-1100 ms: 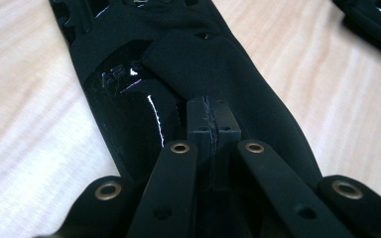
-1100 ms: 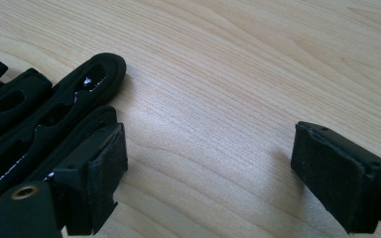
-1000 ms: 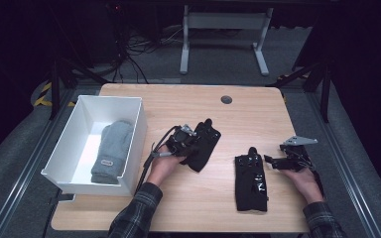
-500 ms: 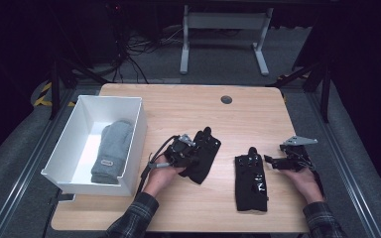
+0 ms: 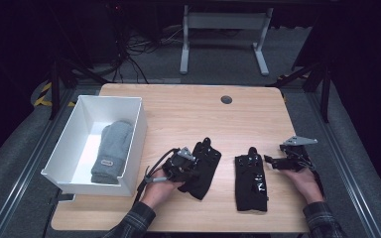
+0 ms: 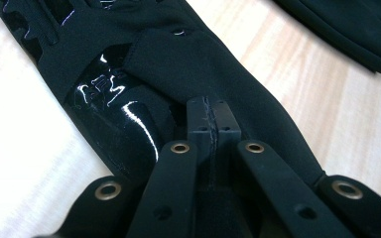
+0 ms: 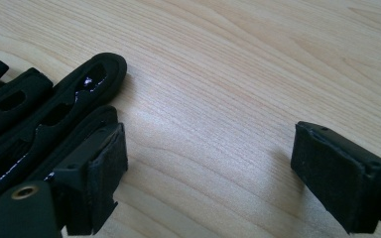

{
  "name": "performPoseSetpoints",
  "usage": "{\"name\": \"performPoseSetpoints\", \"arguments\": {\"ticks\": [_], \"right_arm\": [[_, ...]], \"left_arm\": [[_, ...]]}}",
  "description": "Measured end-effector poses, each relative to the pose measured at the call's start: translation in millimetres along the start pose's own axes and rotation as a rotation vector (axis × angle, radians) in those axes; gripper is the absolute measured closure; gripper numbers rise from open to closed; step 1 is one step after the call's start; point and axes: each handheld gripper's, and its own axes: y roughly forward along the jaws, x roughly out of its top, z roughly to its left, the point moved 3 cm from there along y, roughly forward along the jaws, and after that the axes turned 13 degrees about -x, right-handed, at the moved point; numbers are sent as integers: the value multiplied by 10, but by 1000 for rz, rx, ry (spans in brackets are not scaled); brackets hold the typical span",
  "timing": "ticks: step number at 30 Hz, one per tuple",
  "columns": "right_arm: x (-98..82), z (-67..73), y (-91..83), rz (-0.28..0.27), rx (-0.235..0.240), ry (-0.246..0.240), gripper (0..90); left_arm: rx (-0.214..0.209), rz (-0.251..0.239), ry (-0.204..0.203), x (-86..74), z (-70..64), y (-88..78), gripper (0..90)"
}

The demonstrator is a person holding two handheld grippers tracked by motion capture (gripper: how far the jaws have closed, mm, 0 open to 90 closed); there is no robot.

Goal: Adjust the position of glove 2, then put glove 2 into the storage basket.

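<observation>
Table: rectangular top of pale wood laminate with fine straight grain and rounded corners; a small dark round grommet sits near its far edge.

Left black glove: soft matte fabric with a glossy, patent-like panel on the back (it catches the light in the left gripper view) and cut-out slots along the fingers. It lies near the middle of the table's near edge, fingers angled toward the far edge.

Left gripper: black, angular, with brass-ringed rivets. Its jaws are pressed together, pinching a fold of the left black glove's fabric.

Right black glove: same make, lying flat and elongated just beside the first, toward the right near corner, fingers pointing to the far edge.

Right gripper: jaws spread wide, nothing between them, resting low over the table by the right edge. One blocky, felt-faced pad sits just beside the right black glove's slotted fingers.

Bin: white, smooth, rectangular, straight-walled, at the left edge.

Grey mitten: thick, knit-like and rounded, lying inside the bin.
</observation>
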Motion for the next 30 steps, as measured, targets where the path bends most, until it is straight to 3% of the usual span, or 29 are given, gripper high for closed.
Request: {"name": "performPoseSetpoints", "arguments": {"ticks": [6, 10, 17, 21, 27, 30], "right_arm": [[0, 0, 0, 0, 0, -1, 146], [0, 0, 0, -1, 1, -1, 147], [0, 2, -1, -1, 2, -3, 147], [0, 3, -1, -1, 3, -3, 147], [0, 3, -1, -1, 3, -3, 147], [0, 2, -1, -1, 3, -4, 147]], "left_arm": [[1, -16, 4, -34, -70, -18, 868], [45, -25, 21, -20, -104, -117, 864], [118, -20, 5, -157, -134, -260, 873], [111, 11, -23, -244, -132, -223, 873], [88, 39, -2, -231, -202, -131, 873], [52, 38, 10, -206, -266, -54, 872]]}}
